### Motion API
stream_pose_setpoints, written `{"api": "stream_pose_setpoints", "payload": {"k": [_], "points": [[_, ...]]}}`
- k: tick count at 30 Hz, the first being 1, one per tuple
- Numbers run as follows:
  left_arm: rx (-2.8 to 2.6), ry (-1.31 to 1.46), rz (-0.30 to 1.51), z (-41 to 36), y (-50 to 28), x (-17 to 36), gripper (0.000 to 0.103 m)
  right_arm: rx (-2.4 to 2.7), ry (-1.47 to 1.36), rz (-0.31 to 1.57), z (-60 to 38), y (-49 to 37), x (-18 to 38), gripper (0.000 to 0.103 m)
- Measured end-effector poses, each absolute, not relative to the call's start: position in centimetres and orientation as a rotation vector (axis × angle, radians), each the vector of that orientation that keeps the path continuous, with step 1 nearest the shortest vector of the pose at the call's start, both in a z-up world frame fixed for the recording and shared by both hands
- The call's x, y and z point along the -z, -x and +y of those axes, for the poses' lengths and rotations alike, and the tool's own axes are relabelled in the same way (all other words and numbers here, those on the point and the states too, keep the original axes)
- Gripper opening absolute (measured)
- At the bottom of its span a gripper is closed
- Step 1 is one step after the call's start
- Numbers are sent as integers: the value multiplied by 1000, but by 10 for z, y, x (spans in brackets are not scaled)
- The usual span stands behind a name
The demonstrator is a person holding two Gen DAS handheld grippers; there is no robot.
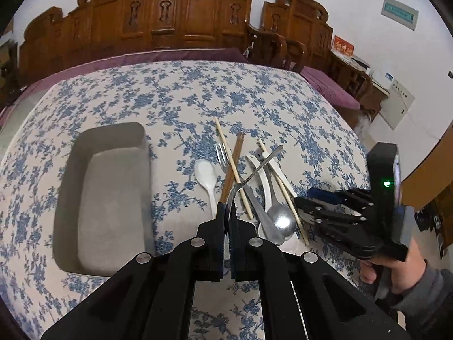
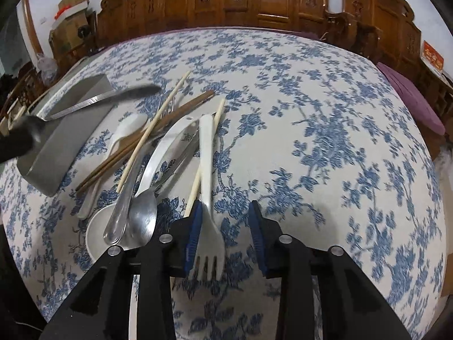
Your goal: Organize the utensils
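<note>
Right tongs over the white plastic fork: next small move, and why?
Probably close the right tongs on the white plastic fork. Its neck already lies between the open blue pads, near the left one, still flat on the tablecloth. The left tongs are shut on a metal spoon lifted beside the grey tray.

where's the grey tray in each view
Left wrist view: the grey tray fills the left-centre, left of the utensil pile.
Right wrist view: the tray sits at the left edge, seen at an angle, with a metal spoon in the air in front of it.
Shared landmark: the brown chopsticks in the pile.
</note>
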State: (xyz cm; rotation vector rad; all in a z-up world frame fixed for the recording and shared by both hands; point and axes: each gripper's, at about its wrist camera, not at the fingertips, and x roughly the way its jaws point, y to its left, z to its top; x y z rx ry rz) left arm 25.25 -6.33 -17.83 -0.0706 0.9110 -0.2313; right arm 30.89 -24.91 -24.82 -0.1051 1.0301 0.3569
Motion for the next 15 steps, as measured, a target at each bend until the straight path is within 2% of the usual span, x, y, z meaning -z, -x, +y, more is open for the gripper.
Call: {"api": "stream_pose_setpoints", "payload": {"k": [6, 8, 9, 15], "points": [[199, 62, 879, -48, -249, 167, 2, -365, 152, 1046, -235, -318, 248, 25], [186, 61, 871, -41, -247, 164, 2, -360, 174, 1053, -231, -319, 248, 17], [178, 64, 867, -36, -247, 163, 2, -351, 195, 1053, -229, -319, 248, 8], [120, 83, 858, -4, -245, 157, 2, -326, 221, 1064, -227, -318, 246, 7]]}}
